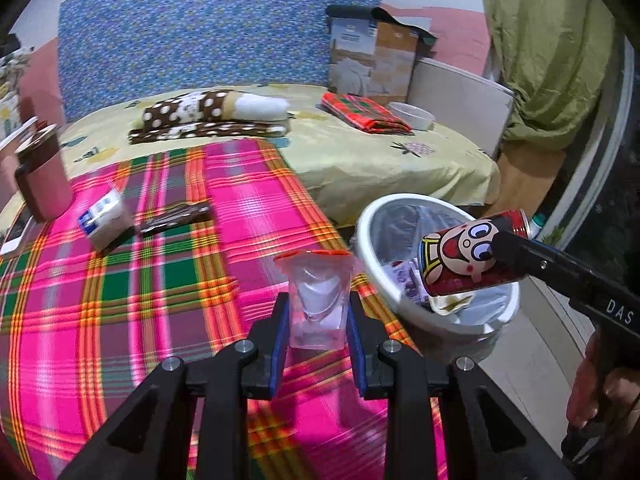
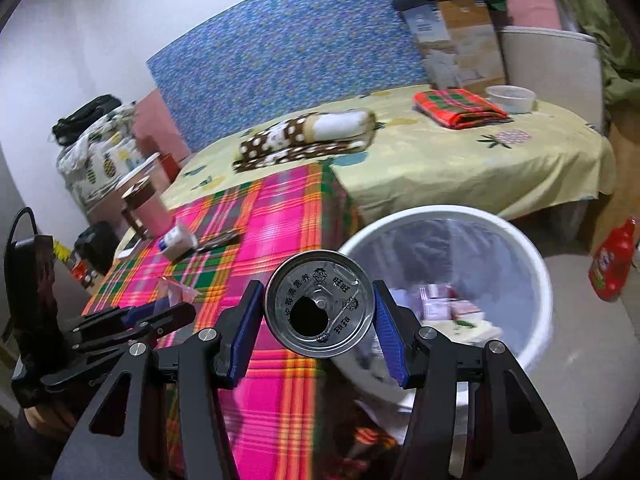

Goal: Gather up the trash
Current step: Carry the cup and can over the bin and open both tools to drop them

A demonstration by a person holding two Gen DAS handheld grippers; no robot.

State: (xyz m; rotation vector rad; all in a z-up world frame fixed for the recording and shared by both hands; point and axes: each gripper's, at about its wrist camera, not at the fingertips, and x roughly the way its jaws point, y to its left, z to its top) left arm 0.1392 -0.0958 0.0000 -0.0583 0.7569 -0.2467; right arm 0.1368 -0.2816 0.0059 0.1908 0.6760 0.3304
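Note:
My left gripper (image 1: pixel 318 320) is shut on a clear plastic cup with a torn orange lid (image 1: pixel 317 300), held above the pink plaid cloth (image 1: pixel 160 300) beside the bin. My right gripper (image 2: pixel 320 316) is shut on a red cartoon-face drink can (image 2: pixel 320 307); the can (image 1: pixel 468 258) hangs over the white trash bin (image 1: pixel 376 268). The bin (image 2: pixel 536 280) has a clear liner and holds several wrappers. In the right wrist view the left gripper (image 2: pixel 160 312) sits at lower left with the cup (image 2: pixel 176 292) barely showing.
On the plaid cloth lie a white tissue pack (image 1: pixel 105 220), a dark wrapper (image 1: pixel 176 218), a brown-lidded pink cup (image 1: pixel 42 176) and a phone (image 1: pixel 16 232). Behind is a bed with folded blankets (image 1: pixel 212 118), a white bowl (image 1: pixel 412 115) and a box (image 1: pixel 376 56). A red sauce bottle (image 2: pixel 610 260) stands on the floor.

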